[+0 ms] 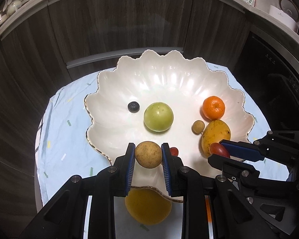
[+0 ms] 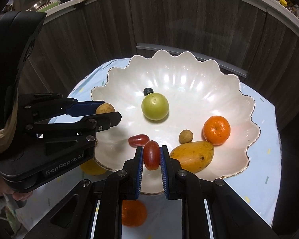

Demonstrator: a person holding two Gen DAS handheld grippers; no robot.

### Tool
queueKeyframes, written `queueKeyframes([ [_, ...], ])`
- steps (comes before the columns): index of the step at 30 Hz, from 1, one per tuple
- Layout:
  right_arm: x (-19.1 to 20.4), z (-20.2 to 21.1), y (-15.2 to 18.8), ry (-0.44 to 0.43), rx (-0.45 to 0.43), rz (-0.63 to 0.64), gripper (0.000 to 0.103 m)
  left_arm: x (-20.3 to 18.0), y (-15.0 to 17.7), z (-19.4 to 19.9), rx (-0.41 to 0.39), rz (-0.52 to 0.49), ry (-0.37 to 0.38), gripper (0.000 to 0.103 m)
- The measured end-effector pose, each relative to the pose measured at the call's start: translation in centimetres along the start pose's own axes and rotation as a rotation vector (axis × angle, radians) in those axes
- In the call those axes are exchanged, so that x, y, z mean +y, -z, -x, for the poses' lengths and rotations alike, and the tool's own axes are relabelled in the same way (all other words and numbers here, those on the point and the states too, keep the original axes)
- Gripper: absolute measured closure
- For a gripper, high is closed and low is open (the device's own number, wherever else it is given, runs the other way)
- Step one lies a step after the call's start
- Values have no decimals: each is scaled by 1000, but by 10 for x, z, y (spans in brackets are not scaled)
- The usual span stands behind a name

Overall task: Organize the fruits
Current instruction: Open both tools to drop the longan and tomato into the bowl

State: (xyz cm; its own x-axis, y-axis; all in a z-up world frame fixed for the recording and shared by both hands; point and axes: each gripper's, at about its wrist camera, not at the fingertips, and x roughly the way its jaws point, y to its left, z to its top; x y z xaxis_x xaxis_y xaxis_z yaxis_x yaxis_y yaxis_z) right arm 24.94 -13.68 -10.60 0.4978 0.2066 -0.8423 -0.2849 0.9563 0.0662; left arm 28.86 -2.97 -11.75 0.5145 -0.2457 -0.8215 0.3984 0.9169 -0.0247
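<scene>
A white scalloped bowl (image 1: 189, 83) with a thin gold edge is seen at the centre of both wrist views, resting on a pale blue cloth (image 1: 59, 139) that covers the bench. In the left wrist view, the left hand-held gripper (image 1: 148, 155) is seen at lower centre, its blue pads closed narrowly on a round tan fruit (image 1: 148, 154) held over the near rim of the bowl. In the right wrist view, the right hand-held gripper (image 2: 151, 155) is seen at lower centre, clamped on an oblong red grape tomato (image 2: 151, 155) held above the bowl floor. Inside the bowl, a green round fruit (image 1: 158, 117) is noted near the middle, with a blueberry (image 1: 133, 106) just to its left in the left wrist view. A mandarin (image 1: 213, 108) is recorded at the right side of the bowl, a small tan longan (image 1: 198, 126) just below and left of it, and a yellow mango (image 1: 216, 137) below that, touching or nearly touching the longan. A second red grape tomato (image 2: 138, 140) is seen lying on the bowl floor, just up and left of the held one in the right wrist view. Outside the bowl, a yellow fruit (image 1: 148, 207) is seen on the bench below the near rim, and another orange fruit (image 2: 134, 213) appears blurred at the bottom of the right wrist view. Dark wood cabinet fronts (image 1: 119, 23) fill the upper part of both frames.
</scene>
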Motion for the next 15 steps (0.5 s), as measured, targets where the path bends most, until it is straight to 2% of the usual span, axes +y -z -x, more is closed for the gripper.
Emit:
queueKeyframes([
  [5, -1, 2, -1, 18, -6, -6, 84, 1, 0, 2, -3, 3, -9, 76],
  [8, -1, 2, -1, 30, -2, -9, 83, 3, 0, 4, -5, 6, -20, 69],
  [9, -1, 2, -2, 33, -2, -10, 80, 3, 0, 5, -7, 8, -20, 66],
  [11, -1, 5, -3, 50, -13, -14, 65, 4, 1, 6, -9, 11, -23, 61],
  [15, -1, 9, -4, 77, -26, -17, 53, 5, 2, 10, -15, 17, -34, 50],
])
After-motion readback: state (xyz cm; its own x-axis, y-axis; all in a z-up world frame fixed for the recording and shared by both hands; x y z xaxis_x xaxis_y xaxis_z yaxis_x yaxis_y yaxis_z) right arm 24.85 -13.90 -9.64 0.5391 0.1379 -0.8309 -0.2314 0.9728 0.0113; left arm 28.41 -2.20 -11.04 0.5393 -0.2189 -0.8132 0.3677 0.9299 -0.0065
